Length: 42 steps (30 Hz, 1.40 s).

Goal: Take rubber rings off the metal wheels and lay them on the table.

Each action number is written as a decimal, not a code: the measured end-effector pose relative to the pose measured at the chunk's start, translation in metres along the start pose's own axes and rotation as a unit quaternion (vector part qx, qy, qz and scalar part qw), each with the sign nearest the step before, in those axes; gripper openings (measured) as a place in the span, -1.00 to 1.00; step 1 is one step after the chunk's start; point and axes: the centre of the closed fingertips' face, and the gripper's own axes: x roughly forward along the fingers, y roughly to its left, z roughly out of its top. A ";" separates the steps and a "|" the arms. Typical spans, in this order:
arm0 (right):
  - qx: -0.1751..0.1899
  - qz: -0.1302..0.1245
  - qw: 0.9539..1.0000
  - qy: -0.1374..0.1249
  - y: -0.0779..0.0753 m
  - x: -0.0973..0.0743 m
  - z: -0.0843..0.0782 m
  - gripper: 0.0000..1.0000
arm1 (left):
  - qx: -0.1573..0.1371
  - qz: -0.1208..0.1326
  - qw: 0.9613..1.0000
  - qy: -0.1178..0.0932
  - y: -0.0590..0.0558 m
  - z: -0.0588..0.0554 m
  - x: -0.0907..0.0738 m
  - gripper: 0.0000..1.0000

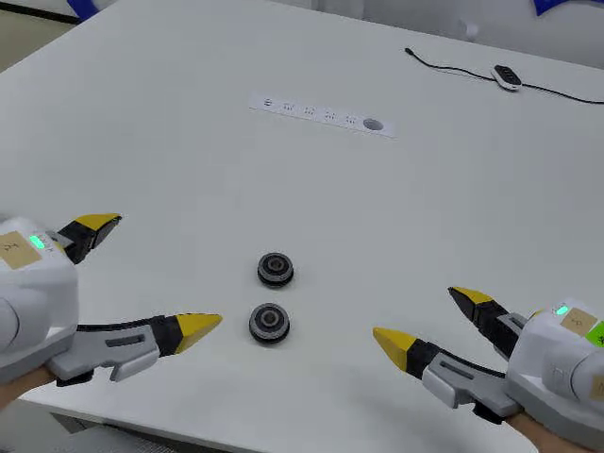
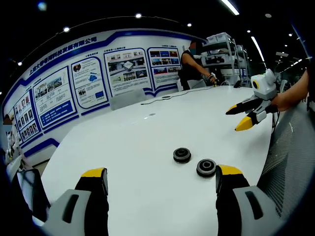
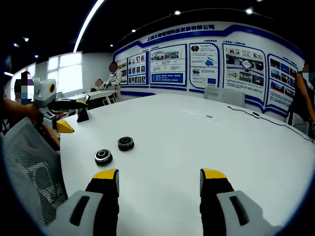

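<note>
White table, two wheels, socket strip, perhaps remote

Two wheels lie flat on the white table, the far wheel just beyond the near wheel, close but apart. Both are dark around a grey hub. Left of the wheels, the left gripper hovers with its yellow-tipped jaws spread wide. Right of them, the right gripper is likewise agape. Well beyond the wheels sits a socket strip; farther right, a cable.
</note>
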 end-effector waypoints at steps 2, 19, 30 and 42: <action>0.002 -0.001 1.000 -0.001 0.000 0.000 0.001 0.35 | 0.001 -0.001 1.000 0.001 -0.001 0.000 0.001 0.86; 0.003 0.002 1.000 0.000 0.001 0.000 0.001 0.34 | 0.002 -0.007 1.000 0.000 -0.003 0.001 0.003 0.85; 0.003 0.003 1.000 0.000 0.001 0.000 0.001 0.33 | 0.002 -0.008 1.000 0.001 -0.004 0.002 0.004 0.85; 0.008 0.004 1.000 0.002 0.001 0.000 0.000 0.33 | 0.009 -0.032 0.999 0.007 -0.017 0.001 0.012 0.82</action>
